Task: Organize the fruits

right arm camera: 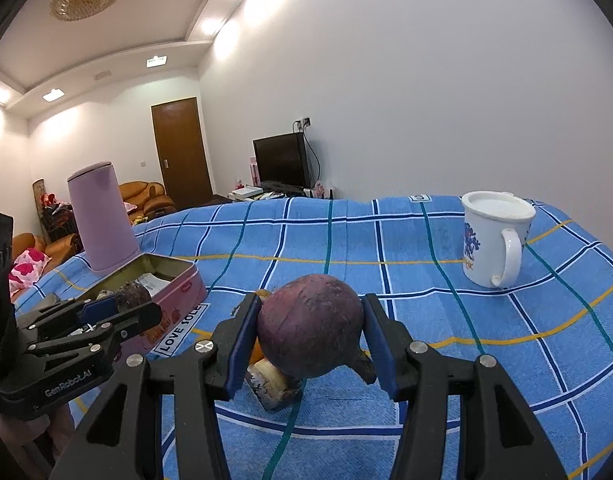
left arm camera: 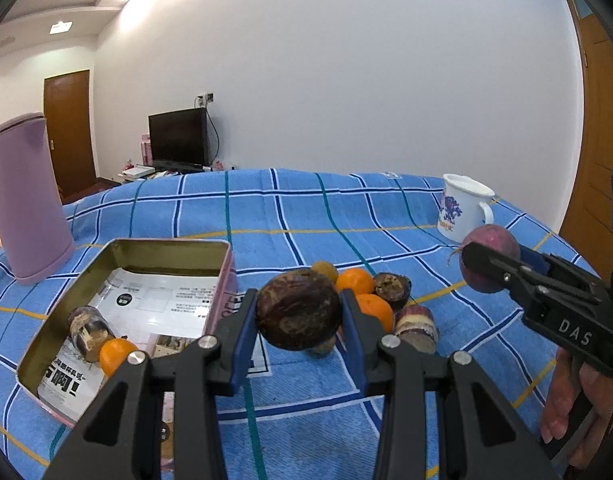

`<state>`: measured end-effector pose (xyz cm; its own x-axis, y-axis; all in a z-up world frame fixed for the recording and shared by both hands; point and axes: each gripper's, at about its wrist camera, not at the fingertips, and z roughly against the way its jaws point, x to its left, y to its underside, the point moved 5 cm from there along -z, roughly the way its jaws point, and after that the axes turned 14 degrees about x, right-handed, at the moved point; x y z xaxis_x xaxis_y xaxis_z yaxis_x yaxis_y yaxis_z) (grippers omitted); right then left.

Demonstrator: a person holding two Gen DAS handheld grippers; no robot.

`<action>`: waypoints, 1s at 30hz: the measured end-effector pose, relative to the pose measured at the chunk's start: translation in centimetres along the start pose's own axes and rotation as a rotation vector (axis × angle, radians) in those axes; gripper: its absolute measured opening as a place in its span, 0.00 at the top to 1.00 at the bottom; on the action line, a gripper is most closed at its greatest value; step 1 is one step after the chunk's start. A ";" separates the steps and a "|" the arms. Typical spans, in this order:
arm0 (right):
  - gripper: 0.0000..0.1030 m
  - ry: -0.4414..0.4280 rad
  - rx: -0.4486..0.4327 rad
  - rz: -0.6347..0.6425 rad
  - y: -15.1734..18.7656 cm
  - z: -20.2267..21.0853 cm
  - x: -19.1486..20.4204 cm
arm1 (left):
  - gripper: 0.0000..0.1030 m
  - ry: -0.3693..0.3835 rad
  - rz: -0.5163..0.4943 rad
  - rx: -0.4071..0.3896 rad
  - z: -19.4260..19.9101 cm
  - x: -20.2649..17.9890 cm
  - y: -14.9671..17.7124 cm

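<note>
Taking the pink tin (left arm camera: 230,276) as the mark: far to its left and behind stands a lilac flask (left arm camera: 26,200), close to that edge of the blue checked cloth (left arm camera: 306,208). Inside the tin lie a dark stubby piece (left arm camera: 88,330) and a small orange (left arm camera: 116,356) on printed paper.

Just right of the tin, lifted off the cloth, the left gripper (left arm camera: 299,312) has its jaws narrowed onto a dark, wrinkled passion fruit (left arm camera: 298,308), pads pressing either flank. I judge it light, with a leathery shell that dents if squeezed hard, so the broad middle is the place to hold.

Beyond it, right of the tin, the loose pile waits: two oranges (left arm camera: 354,280), a halved fruit (left arm camera: 392,286), a cut stub (left arm camera: 416,322).

Further right, the right gripper (right arm camera: 311,330) clamps a rounder purple fruit (right arm camera: 312,324) across its belly. It looks smooth, firm and heavier, likely to roll once released.

Well right of the tin sits a white mug (right arm camera: 494,240) near the cloth's far corner. Open cloth lies between the tin and mug; the tin's raised wall is the one edge to clear.
</note>
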<state>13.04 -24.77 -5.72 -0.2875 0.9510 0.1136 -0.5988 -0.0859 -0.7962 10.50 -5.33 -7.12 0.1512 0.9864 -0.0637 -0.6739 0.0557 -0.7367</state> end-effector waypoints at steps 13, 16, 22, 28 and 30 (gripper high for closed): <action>0.49 -0.004 -0.049 0.020 0.3 1.3 0.6 | 0.60 -0.015 0.002 -0.040 0.8 0.1 0.0; 0.49 -0.004 -0.062 0.022 0.4 1.6 0.7 | 0.60 -0.019 0.003 -0.050 0.9 0.1 0.0; 0.49 -0.006 -0.073 0.032 0.6 2.1 1.1 | 0.60 -0.027 0.003 -0.072 1.4 0.1 0.0; 0.49 -0.009 -0.080 0.036 0.9 2.4 1.4 | 0.60 -0.031 0.007 -0.083 1.6 0.2 0.0; 0.49 -0.010 -0.080 0.039 0.9 2.5 1.5 | 0.60 -0.031 0.008 -0.084 1.6 0.2 0.0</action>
<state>10.19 -24.11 -4.82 -0.3170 0.9444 0.0875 -0.5259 -0.0982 -0.8448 9.36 -4.89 -6.07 0.1226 0.9912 -0.0494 -0.6117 0.0363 -0.7903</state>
